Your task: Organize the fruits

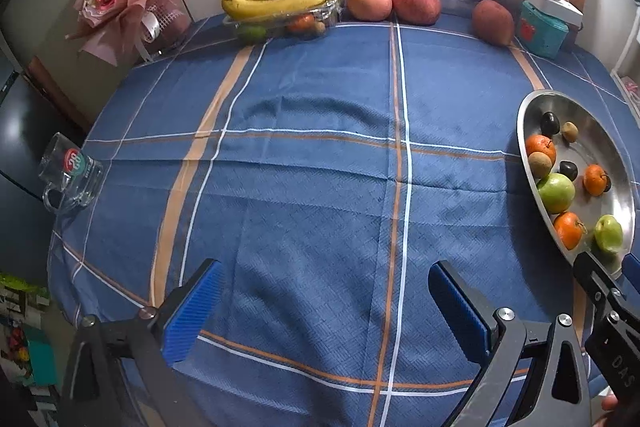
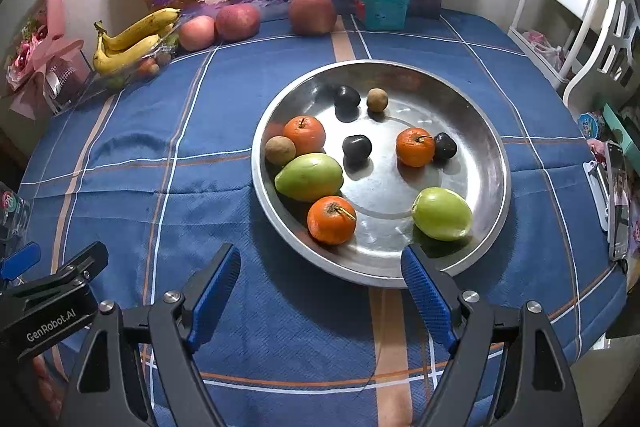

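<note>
While both hover low over the tablecloth (image 1: 320, 167), the left gripper (image 1: 324, 311) and right gripper (image 2: 320, 291) gape, holding nothing. The metal plate (image 2: 480, 131) carries loose fruit — oranges (image 2: 331, 220), green fruit (image 2: 442, 213), dark plums (image 2: 357, 147).

A table covered by a blue checked cloth with white and orange lines (image 2: 224, 211) carries a round shiny metal dish (image 2: 486, 131). Beyond the dish, at the far edge, sit three reddish apples (image 2: 313, 13) and a teal plastic box (image 2: 382, 7). Far left of the dish stand a clear plastic tray topped with yellow bananas (image 2: 132, 39), a pink-wrapped bouquet (image 2: 38, 55) and a clear glass mug (image 1: 70, 171).
</note>
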A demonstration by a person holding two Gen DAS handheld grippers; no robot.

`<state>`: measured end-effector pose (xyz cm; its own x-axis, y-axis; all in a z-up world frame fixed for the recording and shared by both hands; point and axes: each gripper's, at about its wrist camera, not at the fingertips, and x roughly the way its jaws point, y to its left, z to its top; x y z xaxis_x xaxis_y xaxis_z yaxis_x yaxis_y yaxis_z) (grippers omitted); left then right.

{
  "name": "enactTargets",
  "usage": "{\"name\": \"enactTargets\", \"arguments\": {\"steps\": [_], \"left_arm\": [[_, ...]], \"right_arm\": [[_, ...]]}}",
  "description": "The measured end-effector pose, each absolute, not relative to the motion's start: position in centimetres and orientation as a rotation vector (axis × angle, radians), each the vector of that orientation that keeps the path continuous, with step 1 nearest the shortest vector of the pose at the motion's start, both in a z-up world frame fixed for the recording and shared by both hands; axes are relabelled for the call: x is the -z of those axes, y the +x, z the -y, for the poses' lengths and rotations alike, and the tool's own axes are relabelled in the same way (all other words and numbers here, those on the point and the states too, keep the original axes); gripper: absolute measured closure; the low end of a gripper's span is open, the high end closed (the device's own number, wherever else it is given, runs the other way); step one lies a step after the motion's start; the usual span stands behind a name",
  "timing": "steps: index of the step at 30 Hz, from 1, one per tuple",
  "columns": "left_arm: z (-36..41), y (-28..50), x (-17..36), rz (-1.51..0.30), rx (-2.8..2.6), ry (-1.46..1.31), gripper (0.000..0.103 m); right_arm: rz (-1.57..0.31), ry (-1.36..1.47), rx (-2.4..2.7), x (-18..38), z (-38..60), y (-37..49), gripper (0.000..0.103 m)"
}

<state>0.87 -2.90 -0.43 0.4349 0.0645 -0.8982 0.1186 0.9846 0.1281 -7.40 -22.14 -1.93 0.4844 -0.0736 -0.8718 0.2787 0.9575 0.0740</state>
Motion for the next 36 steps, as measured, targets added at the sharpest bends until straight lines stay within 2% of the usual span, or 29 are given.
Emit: {"name": "enactTargets", "arguments": {"steps": [36], "left_arm": [[2.82,1.12,0.91,-1.159,0.049,0.168,0.0]], "right_arm": [[-1.061,0.212,0.214,2.33,22.08,-7.32,0.02]]}}
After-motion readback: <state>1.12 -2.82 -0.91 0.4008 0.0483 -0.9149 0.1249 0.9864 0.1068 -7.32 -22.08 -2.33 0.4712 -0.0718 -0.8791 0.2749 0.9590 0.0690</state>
